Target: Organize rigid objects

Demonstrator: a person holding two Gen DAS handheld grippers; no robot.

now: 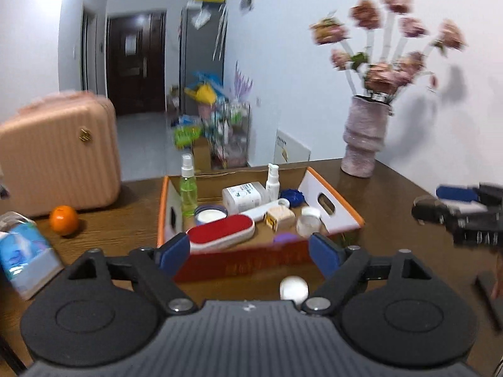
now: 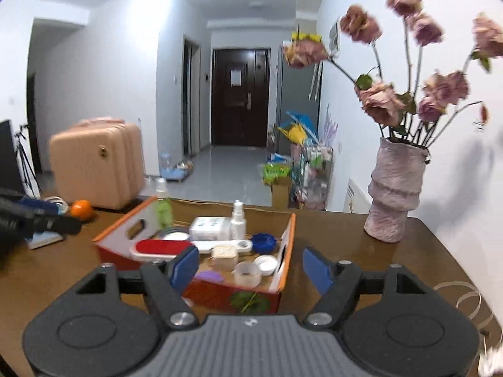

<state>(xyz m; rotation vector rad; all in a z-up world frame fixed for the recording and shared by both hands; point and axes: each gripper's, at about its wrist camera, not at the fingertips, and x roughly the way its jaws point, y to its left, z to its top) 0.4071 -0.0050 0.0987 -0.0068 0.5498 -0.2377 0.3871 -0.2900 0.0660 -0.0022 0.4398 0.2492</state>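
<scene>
Box (image 1: 251, 260) of small rigid items is sitting on the table straight ahead of both wide-open, empty tools, the left gripper (image 1: 250, 253) facing its long front wall and the right gripper (image 2: 251, 267) its nearer right corner.

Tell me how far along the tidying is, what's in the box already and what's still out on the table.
Mostly done: the cardboard box already holds the green spray bottle, the red case, a white spray bottle, jars and small containers. In hand: nothing; the left gripper and right gripper both stand open and empty. Possibly left: the small white object in front of the box and the orange beside it.
</scene>
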